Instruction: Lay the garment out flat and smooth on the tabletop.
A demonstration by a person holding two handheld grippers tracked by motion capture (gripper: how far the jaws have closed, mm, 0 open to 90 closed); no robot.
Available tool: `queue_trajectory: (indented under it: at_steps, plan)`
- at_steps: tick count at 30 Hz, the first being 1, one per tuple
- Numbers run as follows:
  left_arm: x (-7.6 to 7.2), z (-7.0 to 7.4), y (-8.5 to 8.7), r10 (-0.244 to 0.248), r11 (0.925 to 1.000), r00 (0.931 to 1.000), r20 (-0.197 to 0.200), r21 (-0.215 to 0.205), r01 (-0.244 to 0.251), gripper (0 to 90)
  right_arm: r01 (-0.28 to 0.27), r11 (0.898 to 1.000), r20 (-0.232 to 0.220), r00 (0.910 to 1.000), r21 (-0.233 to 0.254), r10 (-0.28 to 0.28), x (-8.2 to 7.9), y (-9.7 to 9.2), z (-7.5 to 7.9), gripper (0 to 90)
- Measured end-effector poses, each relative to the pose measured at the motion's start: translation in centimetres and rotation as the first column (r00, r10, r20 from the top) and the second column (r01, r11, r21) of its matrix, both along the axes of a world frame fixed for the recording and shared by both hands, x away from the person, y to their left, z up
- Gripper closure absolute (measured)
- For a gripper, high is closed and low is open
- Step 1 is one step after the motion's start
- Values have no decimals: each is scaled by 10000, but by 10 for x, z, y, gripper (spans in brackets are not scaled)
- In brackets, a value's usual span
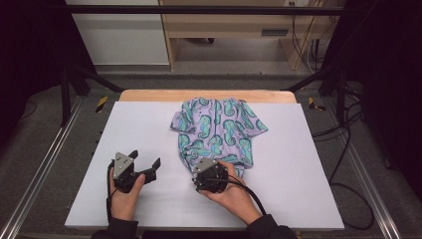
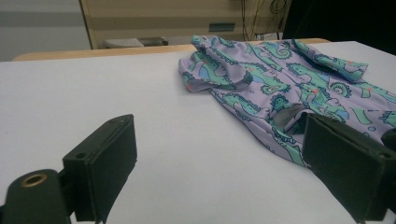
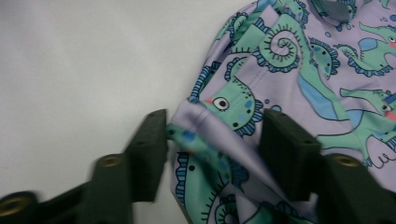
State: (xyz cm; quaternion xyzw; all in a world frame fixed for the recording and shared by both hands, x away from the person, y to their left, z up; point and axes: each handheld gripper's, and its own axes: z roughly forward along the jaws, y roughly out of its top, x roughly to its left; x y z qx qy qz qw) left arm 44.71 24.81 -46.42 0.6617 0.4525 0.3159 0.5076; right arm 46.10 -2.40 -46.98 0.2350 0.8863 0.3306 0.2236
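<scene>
A lilac garment printed with teal seahorses lies spread at the far middle of the white table. My right gripper is at its near hem, pointing down into the cloth. In the right gripper view its jaws stand half apart around a raised fold of the garment; the left jaw touches the fabric edge, but I see no firm pinch. My left gripper rests open on the bare table to the left of the garment, with nothing between its jaws. The garment lies ahead and to the right of it.
A wooden strip borders the table's far edge. Black frame struts stand at both far corners, and cables trail on the floor to the right. Wooden furniture stands beyond the table.
</scene>
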Motion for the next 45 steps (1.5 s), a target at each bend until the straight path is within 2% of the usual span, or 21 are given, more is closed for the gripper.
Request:
queue_trajectory:
  at_steps: [2, 4, 7, 13, 20, 24, 32, 36, 38, 41, 43, 45]
  plan:
    - [0, 0, 0, 8, 10000, 10000, -5, -4, -8, 108, 78, 9999, -78, 9999, 90, -78, 1, -3, 0, 592]
    - [0, 0, 1, 30, 10000, 10000, -27, 5, -30, 111, 103, 9988, -178, 9998, 484, -94, 1, -7, 2, 733]
    - [0, 0, 2, 71, 10000, 10000, -65, -14, -71, 116, 215, 9919, -366, 9992, 1254, -171, 1, -18, 5, 827]
    - [0, 0, 3, 117, 9999, 9999, -114, -27, -117, 123, 389, 9736, -441, 9986, 2249, -297, -10, -46, 16, 843]
    - [0, -1, 1, 115, 9999, 9998, -151, 30, -115, 125, 692, 9497, -473, 9972, 3055, -574, -31, -95, 26, 849]
    - [0, -1, 1, 131, 9999, 9998, -168, 53, -130, 126, 938, 9402, -439, 9955, 3273, -840, -43, -121, 28, 851]
    - [0, -2, 0, 114, 9999, 9997, -220, 72, -113, 127, 1554, 9131, -313, 9874, 3770, -1551, -63, -167, 37, 852]
    - [0, -2, 0, 101, 9999, 9996, -255, 68, -100, 128, 1897, 9045, -212, 9802, 3821, -1966, -71, -188, 41, 852]
    - [0, -2, 0, 90, 9999, 9996, -275, 82, -88, 129, 2196, 8993, -256, 9736, 3782, -2269, -72, -200, 39, 851]
    - [0, -2, 0, 99, 9999, 9995, -310, 90, -96, 129, 2747, 8895, -393, 9592, 3651, -2801, -72, -219, 30, 851]
    - [1, -3, 0, 126, 9999, 9994, -310, 114, -123, 129, 3100, 8772, -660, 9492, 3666, -3078, -71, -230, 21, 851]
    - [1, -3, 0, 126, 9999, 9993, -359, 98, -123, 129, 3434, 8727, -794, 9380, 3471, -3375, -69, -238, 11, 851]
